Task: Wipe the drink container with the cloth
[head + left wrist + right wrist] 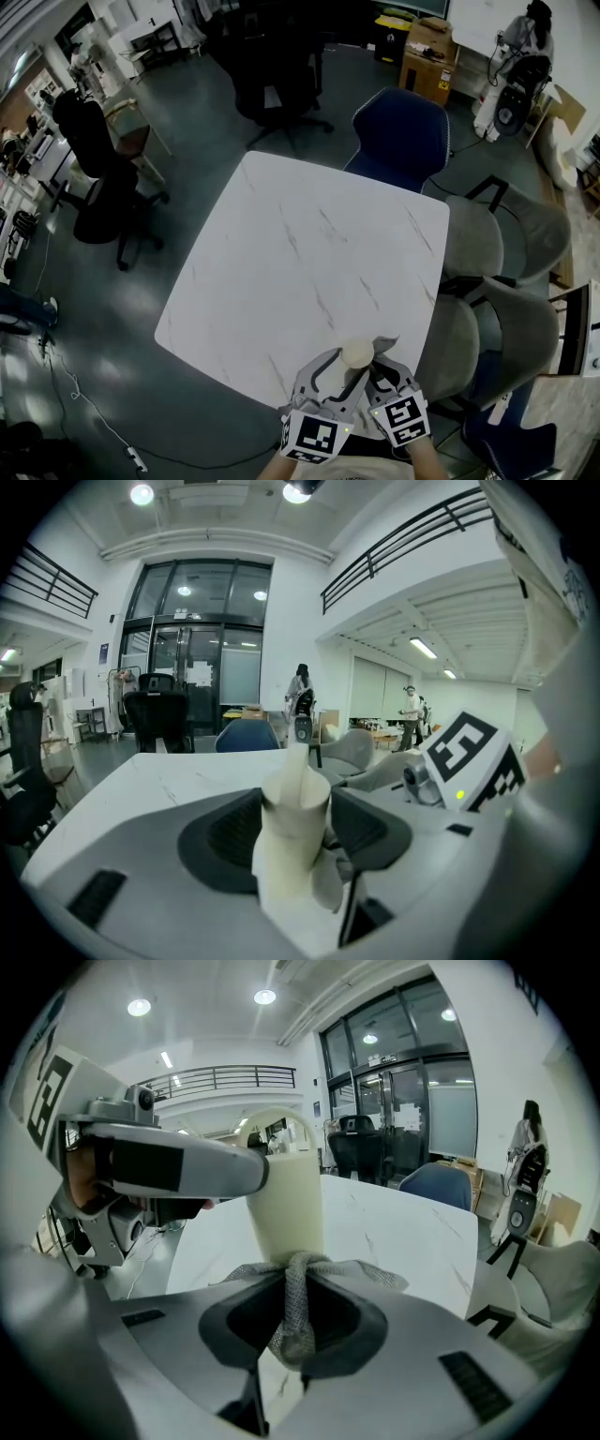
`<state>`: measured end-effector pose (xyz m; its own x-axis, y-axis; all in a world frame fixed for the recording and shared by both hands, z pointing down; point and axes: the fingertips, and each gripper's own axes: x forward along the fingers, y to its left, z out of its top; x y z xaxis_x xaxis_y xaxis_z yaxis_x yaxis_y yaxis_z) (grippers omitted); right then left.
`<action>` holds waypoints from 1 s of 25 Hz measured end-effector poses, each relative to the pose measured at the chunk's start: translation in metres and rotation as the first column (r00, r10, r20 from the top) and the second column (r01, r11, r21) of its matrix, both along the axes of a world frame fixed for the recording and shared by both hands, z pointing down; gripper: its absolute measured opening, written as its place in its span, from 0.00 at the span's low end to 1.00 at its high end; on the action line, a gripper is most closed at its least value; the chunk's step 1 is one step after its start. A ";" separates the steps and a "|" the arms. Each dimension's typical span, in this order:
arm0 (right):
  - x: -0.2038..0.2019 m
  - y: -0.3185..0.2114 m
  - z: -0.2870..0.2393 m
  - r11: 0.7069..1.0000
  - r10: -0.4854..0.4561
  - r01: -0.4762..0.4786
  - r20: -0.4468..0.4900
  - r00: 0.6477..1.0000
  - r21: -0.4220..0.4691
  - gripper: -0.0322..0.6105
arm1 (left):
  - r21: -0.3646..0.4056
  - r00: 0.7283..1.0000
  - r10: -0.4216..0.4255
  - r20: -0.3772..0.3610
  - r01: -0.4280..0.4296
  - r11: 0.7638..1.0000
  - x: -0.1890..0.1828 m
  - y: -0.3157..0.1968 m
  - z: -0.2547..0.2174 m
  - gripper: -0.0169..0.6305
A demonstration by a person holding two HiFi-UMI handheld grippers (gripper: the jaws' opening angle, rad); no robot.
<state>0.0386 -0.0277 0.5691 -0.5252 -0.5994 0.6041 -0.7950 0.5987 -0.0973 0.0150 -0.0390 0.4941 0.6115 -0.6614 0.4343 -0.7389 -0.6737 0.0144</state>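
Head view: I've got one white marble table (281,262) below me and one blue chair (398,136) at its far edge. My two grippers meet at the near edge, around a single cream drink container (356,353) that stands upright.

Left gripper view: the left gripper (339,370) has both jaws clamped on the container's sides, one pad on each side. They stand fairly wide because of its girth. One marker cube from the other gripper shows at the right.

Right gripper view: the right gripper (382,364) is pinched tight on one grey mesh cloth (384,345). The cloth is bunched between the jaws and pressed against the container's lower wall.
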 end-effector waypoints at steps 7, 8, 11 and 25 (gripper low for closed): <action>-0.001 0.000 0.020 0.999 0.014 -0.014 -0.003 1.000 -0.033 0.14 | 0.002 1.000 0.002 0.010 -0.002 1.000 0.000 0.000 0.000 0.37; -0.001 0.000 0.022 0.999 0.015 -0.015 -0.004 1.000 -0.038 0.14 | 0.003 1.000 0.002 0.012 -0.002 1.000 0.000 0.000 0.000 0.37; -0.001 0.000 0.029 0.998 0.017 -0.017 -0.003 1.000 -0.053 0.14 | 0.006 1.000 0.002 0.019 -0.002 1.000 0.000 0.000 0.000 0.37; -0.001 0.000 0.052 0.996 0.019 -0.020 -0.014 1.000 -0.088 0.14 | 0.015 0.999 -0.003 0.044 0.002 1.000 0.001 0.001 0.001 0.37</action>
<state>0.0379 -0.0273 0.6213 -0.5055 -0.5533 0.6620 -0.8081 0.5725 -0.1386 0.0164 -0.0376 0.4950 0.5903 -0.6695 0.4509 -0.7401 -0.6718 -0.0286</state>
